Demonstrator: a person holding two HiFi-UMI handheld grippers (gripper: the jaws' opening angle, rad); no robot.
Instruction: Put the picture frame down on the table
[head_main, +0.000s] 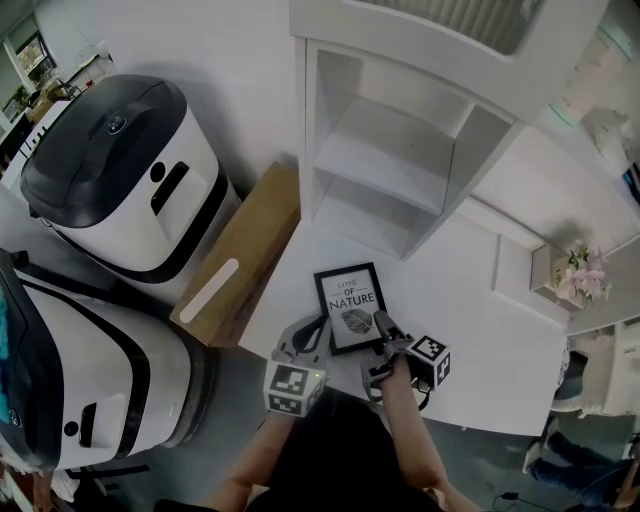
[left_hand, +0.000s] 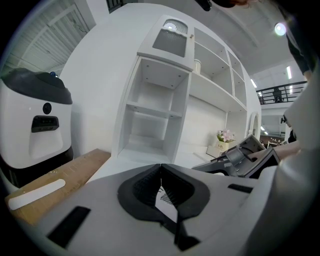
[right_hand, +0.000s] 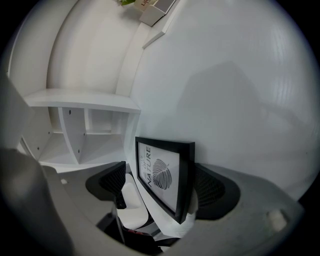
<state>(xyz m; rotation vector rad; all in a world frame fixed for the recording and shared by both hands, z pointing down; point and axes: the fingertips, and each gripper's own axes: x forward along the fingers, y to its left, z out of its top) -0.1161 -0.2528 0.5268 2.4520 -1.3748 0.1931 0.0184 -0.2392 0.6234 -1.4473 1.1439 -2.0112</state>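
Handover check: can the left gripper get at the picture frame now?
Likely yes: the left gripper sits at the lower left corner of the picture frame, nothing between, but its jaws are shut.

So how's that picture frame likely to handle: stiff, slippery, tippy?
Probably stiff: the picture frame keeps straight black edges between the jaws of the right gripper. Likely light for its size, since it looks thin. Its front looks smooth, perhaps glazed, so possibly slippery and fragile; stood on edge on the table it would likely tip.
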